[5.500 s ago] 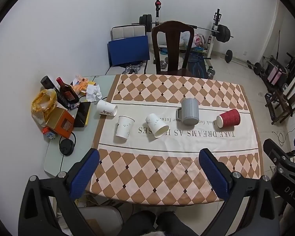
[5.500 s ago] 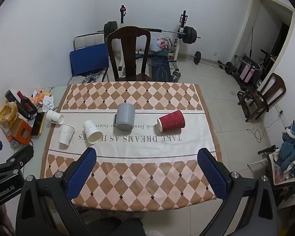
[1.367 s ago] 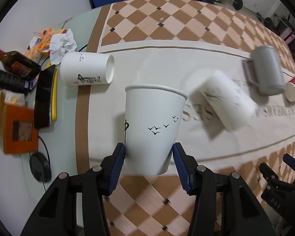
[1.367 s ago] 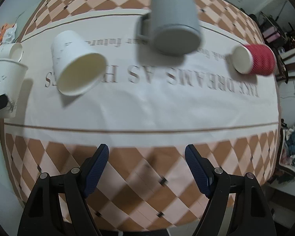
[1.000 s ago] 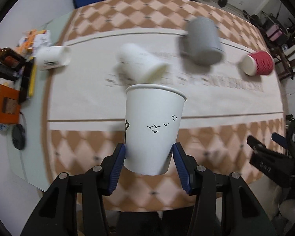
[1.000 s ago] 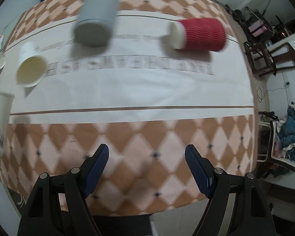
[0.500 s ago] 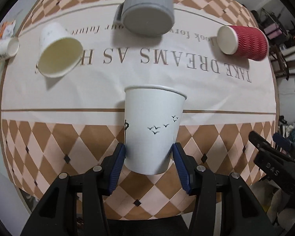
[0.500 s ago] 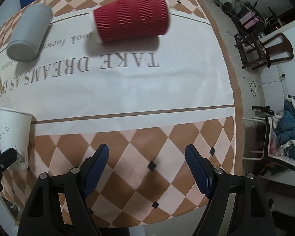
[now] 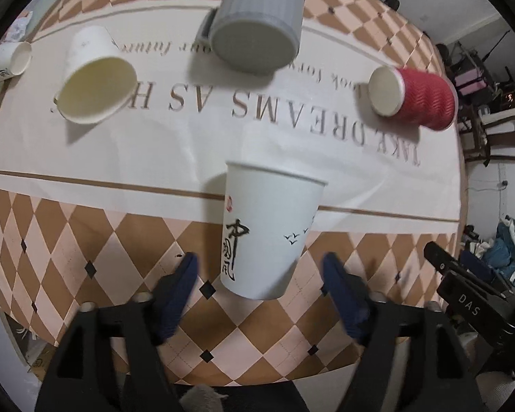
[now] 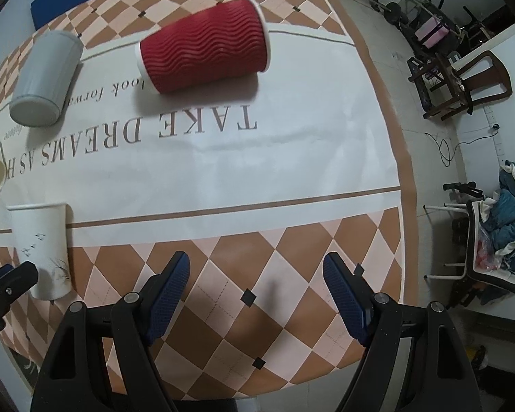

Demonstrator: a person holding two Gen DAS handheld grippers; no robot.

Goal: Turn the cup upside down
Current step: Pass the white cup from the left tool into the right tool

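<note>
A white paper cup with black birds stands between the fingers of my left gripper, which is open; neither pad touches it. It rests on the checkered tablecloth with its wide rim away from the camera. It also shows at the left of the right wrist view. My right gripper is open and empty over the tablecloth's near right part. A red ribbed cup lies on its side beyond it.
A grey mug and another white paper cup lie on their sides further back. A third white cup lies at the far left. The red cup lies at the right. Chairs stand right of the table.
My left gripper has opened and let go of the white cup, which now stands free and slightly turned. My right gripper moved closer to the red cup.
</note>
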